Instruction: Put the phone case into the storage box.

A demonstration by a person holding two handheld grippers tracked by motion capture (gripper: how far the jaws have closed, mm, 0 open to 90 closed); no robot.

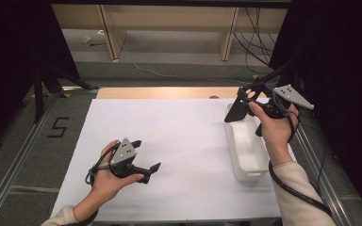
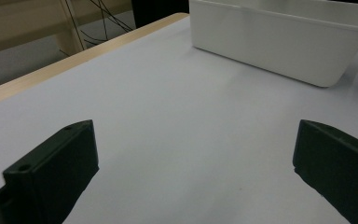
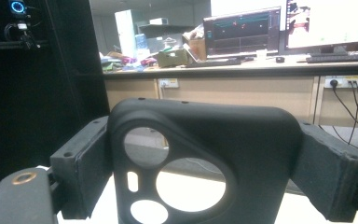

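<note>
On the white worktop (image 1: 169, 141), the right claw (image 3: 205, 154) clamps a black phone case (image 3: 200, 154) above the white bin (image 1: 247, 150) at right; a weak grip may drop it outside. The left claw (image 2: 191, 172) rests wide, empty.

Black phone case (image 3: 205, 154), camera cutouts at its upper corner, upright, held above far end of white bin (image 1: 245, 155).

phone case (image 3: 242, 154): matt black, soft-looking plastic | bin (image 2: 279, 42): smooth white plastic | table (image 1: 169, 132): matt white sheet, wooden far edge
</note>
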